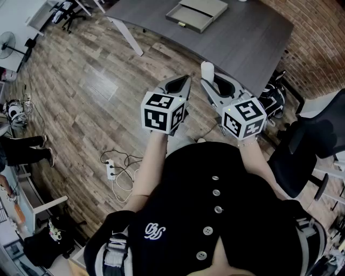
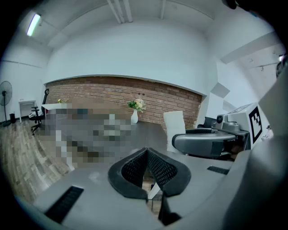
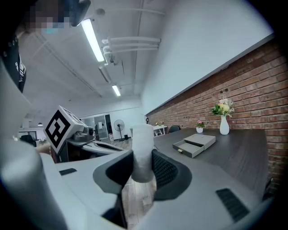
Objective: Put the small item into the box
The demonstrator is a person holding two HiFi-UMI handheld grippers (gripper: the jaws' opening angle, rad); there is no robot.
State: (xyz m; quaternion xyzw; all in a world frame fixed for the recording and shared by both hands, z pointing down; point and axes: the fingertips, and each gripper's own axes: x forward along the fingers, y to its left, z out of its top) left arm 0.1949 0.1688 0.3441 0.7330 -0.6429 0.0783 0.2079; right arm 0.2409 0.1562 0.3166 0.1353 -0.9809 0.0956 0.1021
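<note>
Small white cylindrical item (image 3: 143, 150) is clamped upright between the black ribbed jaws of the right gripper (image 3: 142, 167), well apart from the flat grey box (image 1: 197, 13) (drawer pulled open) on the dark grey table (image 1: 245, 46), while the left gripper (image 2: 146, 157), equally far from the box, has its jaws pressed together.

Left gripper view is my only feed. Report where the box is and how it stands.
Observer: The grey box lies on the dark table, ahead of both grippers, with its drawer pulled open.
Operator: Confirm the right gripper's grip.
Observer: The right gripper has its jaws shut on a white cylinder, which stands upright between them.
Operator: Say what's in the drawer.
Observer: Nothing I can see; its inside looks bare in the head view.
</note>
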